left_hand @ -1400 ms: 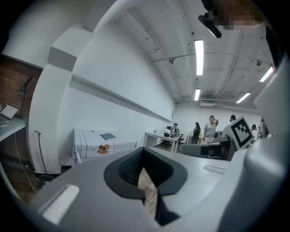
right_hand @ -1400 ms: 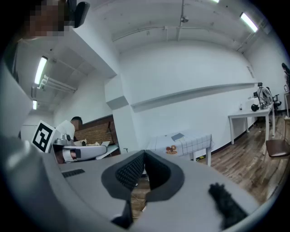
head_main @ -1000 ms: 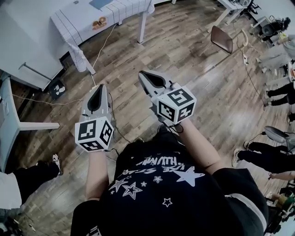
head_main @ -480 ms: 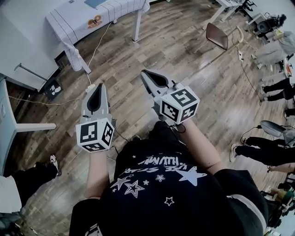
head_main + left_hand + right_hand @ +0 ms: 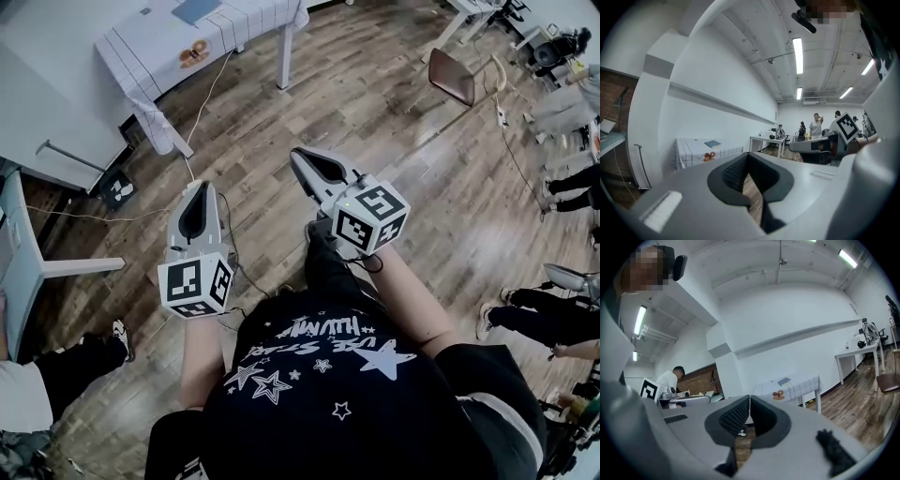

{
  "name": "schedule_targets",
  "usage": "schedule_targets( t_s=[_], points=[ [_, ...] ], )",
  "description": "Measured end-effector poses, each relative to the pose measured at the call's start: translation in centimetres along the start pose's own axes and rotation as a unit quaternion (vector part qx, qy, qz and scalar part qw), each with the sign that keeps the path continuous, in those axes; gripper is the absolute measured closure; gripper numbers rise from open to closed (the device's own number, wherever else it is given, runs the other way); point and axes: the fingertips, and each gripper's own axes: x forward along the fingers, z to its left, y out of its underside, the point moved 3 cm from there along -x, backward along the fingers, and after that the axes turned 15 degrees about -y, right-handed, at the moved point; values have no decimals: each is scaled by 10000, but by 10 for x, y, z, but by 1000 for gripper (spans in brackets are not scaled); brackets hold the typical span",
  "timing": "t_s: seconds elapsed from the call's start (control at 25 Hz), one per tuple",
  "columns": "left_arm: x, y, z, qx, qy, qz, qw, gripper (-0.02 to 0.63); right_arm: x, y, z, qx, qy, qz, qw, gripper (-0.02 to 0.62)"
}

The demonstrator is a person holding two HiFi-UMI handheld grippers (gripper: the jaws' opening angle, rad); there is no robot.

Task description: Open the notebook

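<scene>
Blue notebook point(image 5: 195, 9) sits well off on the checked bench point(image 5: 150, 42); walk up before parting your left claw point(image 5: 201, 187) and right claw point(image 5: 298, 155), both clenched empty.

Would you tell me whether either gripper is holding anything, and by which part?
Nothing is held: the left gripper and the right gripper are both shut with nothing between their fingers.
</scene>
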Motion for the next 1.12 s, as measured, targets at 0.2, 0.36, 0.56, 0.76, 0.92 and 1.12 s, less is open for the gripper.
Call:
schedule_targets(
  t_s=[0.2,0.36,0.56,0.76,0.92,1.12],
  points=[
    [36,-2,1,-45,-268,117,9996,597,20,-6,-47,93,-204,132,9997,578],
    [67,-15,-7,39,-363,125,9993,597,29,-27,-94,80,-255,154,9995,578],
    [107,-28,-18,-34,-619,161,9979,597,35,-44,-147,-78,-448,420,9981,578],
    [148,-39,-39,-78,-809,57,9967,597,41,-55,-198,-118,-653,527,9964,578],
    [175,-44,-46,-48,-1054,-25,9944,597,46,-58,-231,-80,-694,573,9959,578],
    [191,-48,-57,-76,-1307,-50,9914,597,52,-63,-256,-61,-924,617,9938,578]
  ],
)
